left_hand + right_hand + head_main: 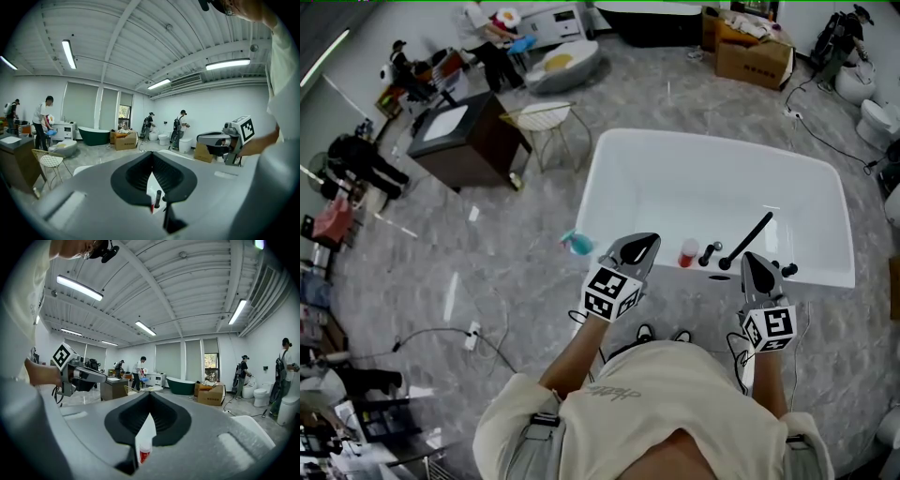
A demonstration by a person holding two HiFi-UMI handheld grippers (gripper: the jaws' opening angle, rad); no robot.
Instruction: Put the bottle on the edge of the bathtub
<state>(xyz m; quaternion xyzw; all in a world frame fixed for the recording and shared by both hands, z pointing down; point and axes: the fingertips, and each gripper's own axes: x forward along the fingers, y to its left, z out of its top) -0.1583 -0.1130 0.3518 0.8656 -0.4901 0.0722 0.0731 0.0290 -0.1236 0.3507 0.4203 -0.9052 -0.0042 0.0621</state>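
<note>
A small bottle point(688, 253) with a red label and white cap stands upright on the near rim of the white bathtub point(609, 169), just left of the black faucet point(745, 241). My left gripper point(642, 242) hovers left of the bottle, jaws shut and empty. On the faucet's right, my right gripper point(750, 262) is also shut and empty. In the right gripper view the bottle point(145, 452) shows below the closed jaws of the right gripper point(149, 399). Only a red sliver of the bottle point(152, 206) and a black knob point(158, 198) show under the left gripper point(151, 157) in the left gripper view.
A teal object point(577, 244) lies on the floor by the tub's left corner. Further left stand a wire chair point(546, 120) and a dark cabinet point(464, 136). Cardboard boxes point(755, 58), toilets point(872, 122) and several people are at the back. A cable point(441, 333) trails on the floor.
</note>
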